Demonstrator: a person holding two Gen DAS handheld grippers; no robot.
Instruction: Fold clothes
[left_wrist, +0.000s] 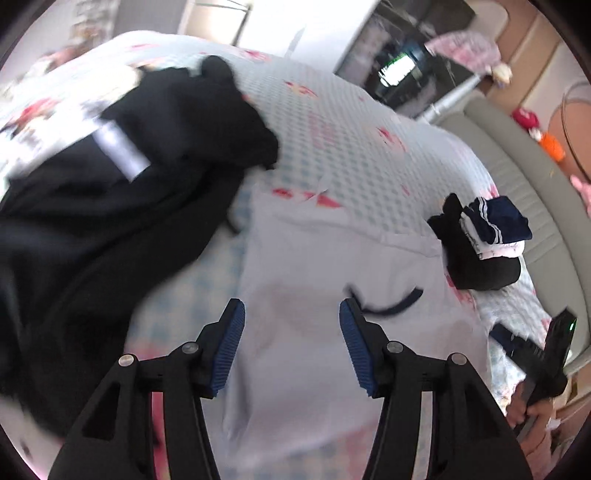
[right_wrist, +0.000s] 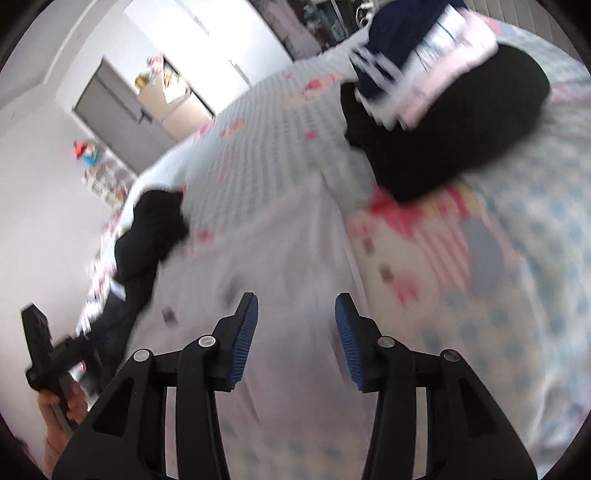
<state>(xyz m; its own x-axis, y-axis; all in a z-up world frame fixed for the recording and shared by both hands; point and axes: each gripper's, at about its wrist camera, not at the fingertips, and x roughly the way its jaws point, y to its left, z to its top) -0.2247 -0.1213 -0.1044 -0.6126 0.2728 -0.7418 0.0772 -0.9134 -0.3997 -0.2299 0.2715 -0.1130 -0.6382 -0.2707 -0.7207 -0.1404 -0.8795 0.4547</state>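
Soft bedding (left_wrist: 351, 147) with pale blue checks and pink pictures covers the bed; a grey padded bed edge (left_wrist: 517, 206) curves on the far right. Both grippers tip down toward a smooth white garment (left_wrist: 314, 266) that lies flat on the near part of the bed. The left gripper (left_wrist: 291, 314) has its ribbed blue pads (left_wrist: 231, 347) wide apart with nothing between them; the right gripper (right_wrist: 295, 306) is open too, holding nothing, just above the white cloth. A crumpled black garment (left_wrist: 129, 177) with a white patch lies to the left. A small pile of folded clothes (left_wrist: 480, 240), black below, pink and navy on top, sits on the far right.
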